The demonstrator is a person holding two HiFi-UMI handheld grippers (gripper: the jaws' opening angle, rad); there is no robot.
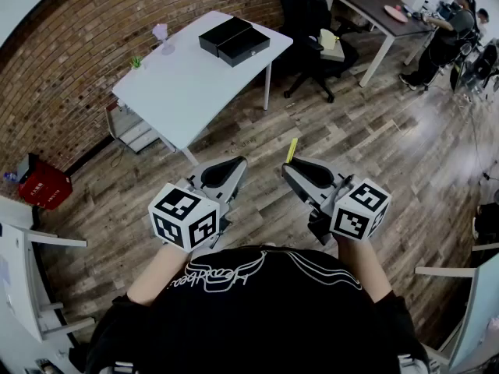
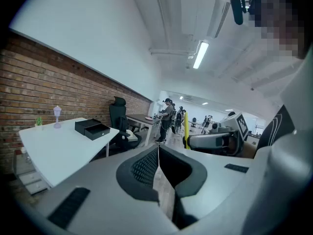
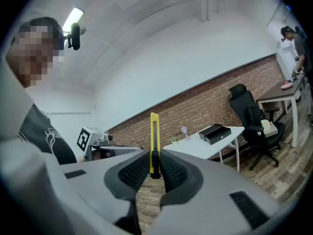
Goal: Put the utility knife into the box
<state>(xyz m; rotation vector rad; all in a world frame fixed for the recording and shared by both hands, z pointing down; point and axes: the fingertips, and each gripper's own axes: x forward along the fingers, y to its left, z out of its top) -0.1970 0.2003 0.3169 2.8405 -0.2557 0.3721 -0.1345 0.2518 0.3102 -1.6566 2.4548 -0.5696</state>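
A yellow utility knife (image 3: 154,141) stands upright between the jaws of my right gripper (image 3: 154,166), which is shut on it. In the head view the knife (image 1: 291,149) sticks out past the right gripper (image 1: 290,168), held above the wooden floor. My left gripper (image 1: 234,164) is beside it, shut with nothing in it; its jaws meet in the left gripper view (image 2: 158,155). The black box (image 1: 234,40), with its drawer partly pulled out, sits on the far end of the white table (image 1: 179,84). It also shows in both gripper views, the box (image 2: 92,129) and box (image 3: 214,133).
A black office chair (image 1: 312,29) stands right of the white table, with a dark desk (image 1: 382,10) and seated people behind. A red crate (image 1: 43,185) sits by the brick wall. A small lilac lamp (image 1: 160,32) and a tiny plant (image 1: 136,61) stand on the table.
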